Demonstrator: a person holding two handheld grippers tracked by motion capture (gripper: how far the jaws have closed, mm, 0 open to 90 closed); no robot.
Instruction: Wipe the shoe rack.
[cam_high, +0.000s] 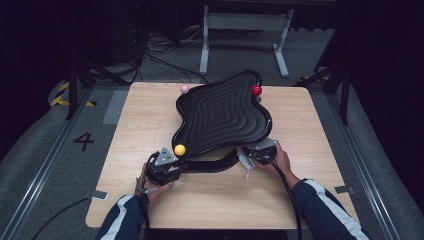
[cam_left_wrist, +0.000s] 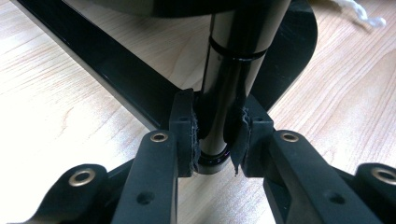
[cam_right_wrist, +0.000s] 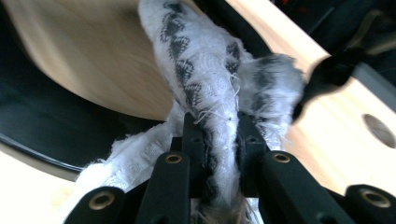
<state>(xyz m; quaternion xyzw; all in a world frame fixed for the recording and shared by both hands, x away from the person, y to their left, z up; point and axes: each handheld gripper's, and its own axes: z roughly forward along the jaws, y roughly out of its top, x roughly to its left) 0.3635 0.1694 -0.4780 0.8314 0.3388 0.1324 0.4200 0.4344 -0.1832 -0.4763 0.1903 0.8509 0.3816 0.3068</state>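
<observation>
Sleeved forearms reach in from below, each hand carrying a tool. Between the left tool's (cam_left_wrist: 212, 140) pads sits the black post (cam_left_wrist: 233, 70) of the wavy tray stand (cam_high: 222, 117), pinched low, just above its curved foot (cam_high: 210, 165). Beyond the right tool (cam_right_wrist: 219, 140) trails a white patterned cloth (cam_right_wrist: 205, 79), clamped tight between its jaws, close by the foot's far end. To wipe well, I would keep the left grip steady so the stand cannot swivel, and drag the cloth flat along the foot on the tabletop (cam_high: 150, 115).
</observation>
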